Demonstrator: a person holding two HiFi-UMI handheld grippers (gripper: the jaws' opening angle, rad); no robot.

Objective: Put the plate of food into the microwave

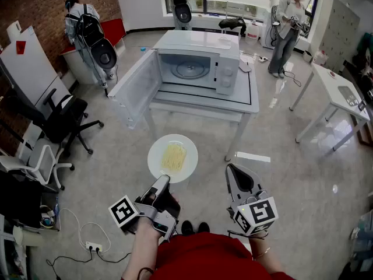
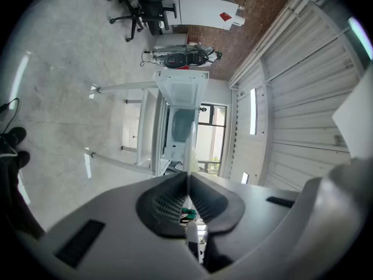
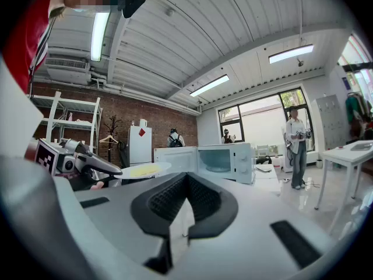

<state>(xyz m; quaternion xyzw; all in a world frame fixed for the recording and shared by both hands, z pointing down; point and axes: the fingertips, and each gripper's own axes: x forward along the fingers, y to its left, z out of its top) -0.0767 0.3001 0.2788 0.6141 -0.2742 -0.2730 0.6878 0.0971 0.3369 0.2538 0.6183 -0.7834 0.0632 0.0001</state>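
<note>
A white plate [image 1: 172,157] of yellow noodles [image 1: 173,156] hangs in the air in front of the person, a little short of the table. My left gripper [image 1: 164,181] is shut on the plate's near rim. In the left gripper view the plate [image 2: 190,142] shows edge-on between the pads. The white microwave [image 1: 198,67] stands on a white table [image 1: 245,101], its door [image 1: 135,89] swung wide to the left and its glass turntable [image 1: 189,69] bare. My right gripper [image 1: 231,171] hovers to the right of the plate, shut and holding nothing. From the right gripper view the plate [image 3: 143,170] lies to the left.
A black office chair [image 1: 58,118] and a white chair [image 1: 36,162] stand at the left. Cables and a power strip [image 1: 92,247] lie on the floor near my feet. A second white table [image 1: 341,98] is at the right. A person [image 1: 288,28] stands beyond the microwave table.
</note>
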